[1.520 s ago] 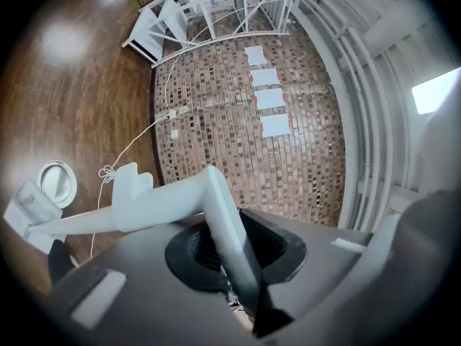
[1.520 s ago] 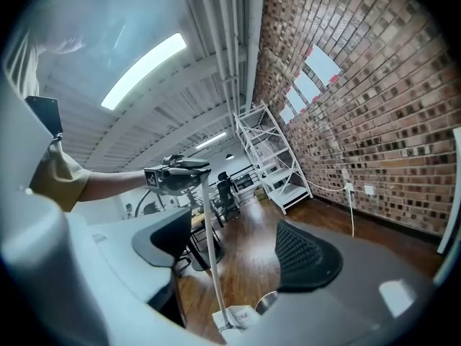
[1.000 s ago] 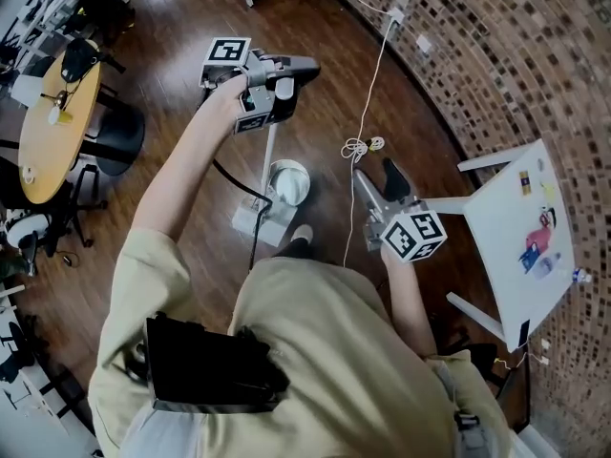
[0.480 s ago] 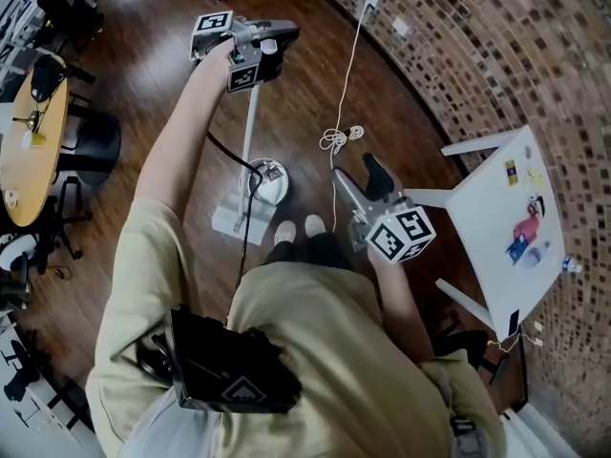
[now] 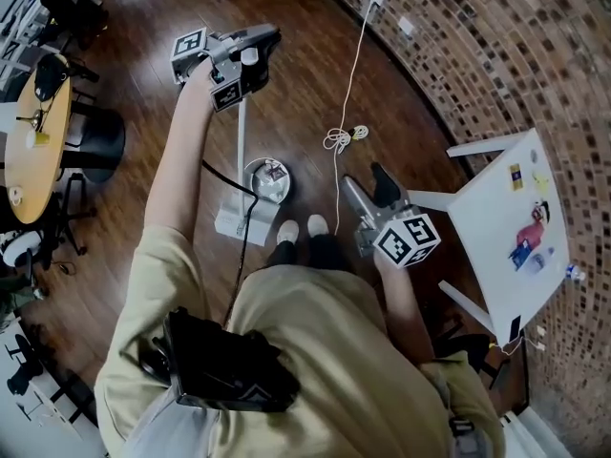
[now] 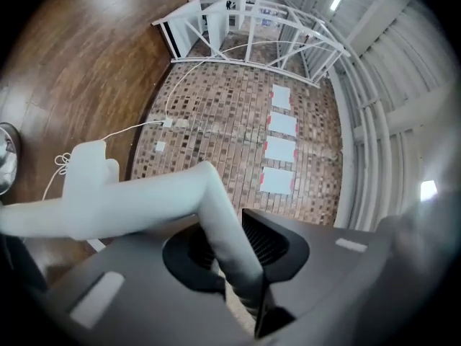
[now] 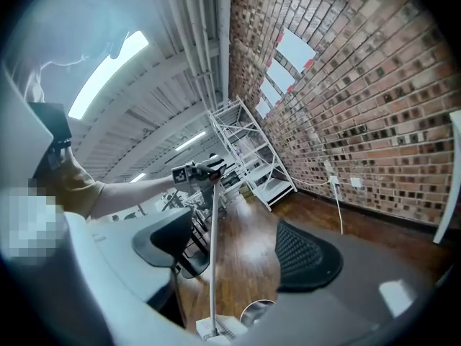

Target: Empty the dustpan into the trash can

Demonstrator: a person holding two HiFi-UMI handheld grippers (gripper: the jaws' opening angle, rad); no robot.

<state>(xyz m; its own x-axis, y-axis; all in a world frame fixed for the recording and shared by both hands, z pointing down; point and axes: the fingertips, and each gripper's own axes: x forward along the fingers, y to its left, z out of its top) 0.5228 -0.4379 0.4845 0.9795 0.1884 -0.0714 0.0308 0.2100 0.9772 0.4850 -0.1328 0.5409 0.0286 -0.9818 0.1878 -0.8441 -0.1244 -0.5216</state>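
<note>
A long white dustpan handle (image 5: 239, 132) rises from the white dustpan (image 5: 236, 224), which rests on the wooden floor. My left gripper (image 5: 250, 53) is shut on the handle's top. In the left gripper view the white handle (image 6: 122, 200) runs down between the pads of that gripper (image 6: 241, 265). A small round trash can (image 5: 267, 181) with a silver rim stands right beside the pan and shows again as the trash can (image 7: 258, 312) low in the right gripper view. My right gripper (image 5: 368, 184) hovers to the can's right, and this gripper (image 7: 238, 254) is open with nothing in it.
A white table (image 5: 511, 227) stands at the right by the curved brick wall (image 5: 496, 55). A white cable (image 5: 340, 139) trails over the floor from a wall socket. A round wooden table (image 5: 33, 151) and black chairs (image 5: 100, 141) are at the left. My feet (image 5: 301, 227) are just behind the pan.
My left gripper has carried the handle's top leftward and farther from me, so the handle stands straighter. The right gripper drifted slightly. Dustpan and can stay side by side.
</note>
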